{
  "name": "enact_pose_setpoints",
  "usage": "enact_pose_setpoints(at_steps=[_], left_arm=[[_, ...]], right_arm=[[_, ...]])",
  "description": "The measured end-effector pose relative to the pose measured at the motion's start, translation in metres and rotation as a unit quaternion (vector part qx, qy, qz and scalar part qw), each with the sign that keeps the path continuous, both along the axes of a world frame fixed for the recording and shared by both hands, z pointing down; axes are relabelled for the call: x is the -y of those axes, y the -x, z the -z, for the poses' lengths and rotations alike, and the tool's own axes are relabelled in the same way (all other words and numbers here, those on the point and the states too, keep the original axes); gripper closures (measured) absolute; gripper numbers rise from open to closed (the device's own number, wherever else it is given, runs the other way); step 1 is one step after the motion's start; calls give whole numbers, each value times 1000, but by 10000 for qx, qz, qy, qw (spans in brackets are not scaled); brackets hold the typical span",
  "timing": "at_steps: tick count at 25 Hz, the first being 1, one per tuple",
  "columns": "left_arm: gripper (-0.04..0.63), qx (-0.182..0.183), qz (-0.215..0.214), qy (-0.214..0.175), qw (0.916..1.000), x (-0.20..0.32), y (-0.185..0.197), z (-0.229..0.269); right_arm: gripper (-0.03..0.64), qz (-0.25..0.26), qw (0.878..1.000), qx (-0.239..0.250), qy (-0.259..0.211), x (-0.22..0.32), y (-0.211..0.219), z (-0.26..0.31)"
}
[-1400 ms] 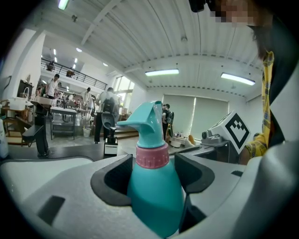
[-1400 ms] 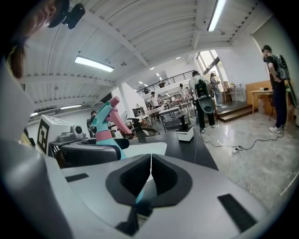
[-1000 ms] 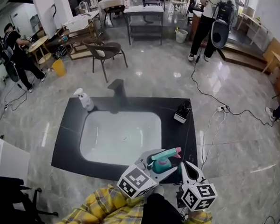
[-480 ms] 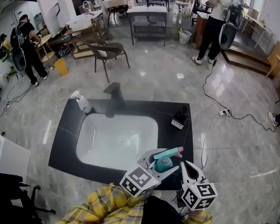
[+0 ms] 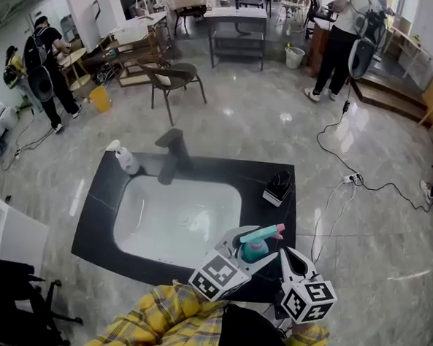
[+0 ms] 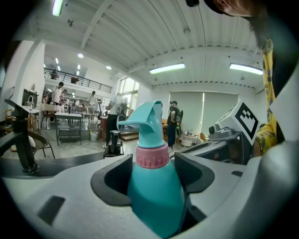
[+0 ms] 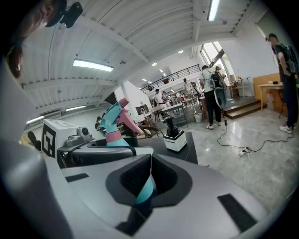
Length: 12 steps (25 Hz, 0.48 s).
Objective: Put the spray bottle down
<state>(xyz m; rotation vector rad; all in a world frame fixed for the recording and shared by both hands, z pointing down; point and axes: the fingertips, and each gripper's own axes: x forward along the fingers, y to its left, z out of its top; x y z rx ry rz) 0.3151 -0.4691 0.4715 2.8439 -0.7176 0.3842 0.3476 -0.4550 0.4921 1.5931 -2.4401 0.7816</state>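
Observation:
A teal spray bottle (image 5: 254,245) with a pink collar and trigger stands upright between the jaws of my left gripper (image 5: 250,250), just above the near right part of the black counter (image 5: 95,214). In the left gripper view the bottle (image 6: 154,186) fills the gap and both pads press its body, so my left gripper (image 6: 152,173) is shut on it. My right gripper (image 5: 285,253) hovers close to the right of the bottle, jaws together and holding nothing. From the right gripper view (image 7: 149,161) the bottle (image 7: 112,126) shows to the left.
A white sink basin (image 5: 177,214) is set in the counter, with a dark faucet (image 5: 170,157) behind it. A white pump bottle (image 5: 126,156) stands at the far left corner, a black-and-white box-shaped item (image 5: 277,188) at the far right. Cables, chairs and people occupy the floor beyond.
The head view has drifted, so the counter sits slightly lower and further left in the picture. Both grippers and the held bottle keep the same pose.

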Motion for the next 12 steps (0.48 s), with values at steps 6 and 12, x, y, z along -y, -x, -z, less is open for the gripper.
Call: enact_pose_setpoints(at_steps=[6, 12], left_arm=[[318, 71, 95, -34, 9999, 17, -12, -11], [318, 94, 165, -178, 9997, 32, -21, -19]], right_arm=[[611, 52, 10000, 56, 37, 8, -11, -6], [611, 45, 9999, 79, 76, 12, -20, -13]])
